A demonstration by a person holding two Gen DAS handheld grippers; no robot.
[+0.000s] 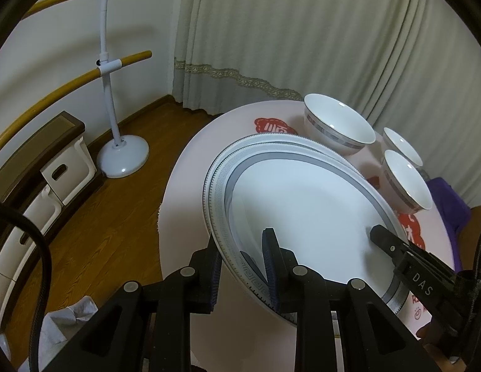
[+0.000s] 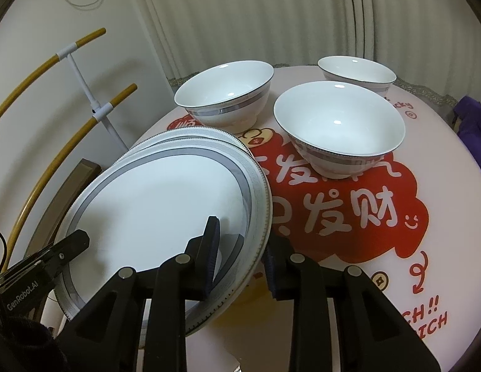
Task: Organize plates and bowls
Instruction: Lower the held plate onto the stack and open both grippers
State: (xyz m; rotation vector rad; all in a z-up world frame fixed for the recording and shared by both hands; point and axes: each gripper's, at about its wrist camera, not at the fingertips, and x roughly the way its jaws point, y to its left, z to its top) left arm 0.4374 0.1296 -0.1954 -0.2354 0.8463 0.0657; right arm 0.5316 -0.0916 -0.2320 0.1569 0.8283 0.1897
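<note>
Plate-stacking step. Left gripper (image 1: 243,266) and right gripper (image 2: 240,248) both clamped on rim of top plate (image 2: 153,204), tilted above second plate (image 2: 191,133) at table (image 2: 442,204) edge. Three bowls (image 2: 339,124) just beyond, unstacked. Next: lower level, release together.

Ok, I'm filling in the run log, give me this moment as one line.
left gripper: fingers astride top plate rim | right gripper: same, opposite side | lower plate beneath | three bowls untouched
</note>
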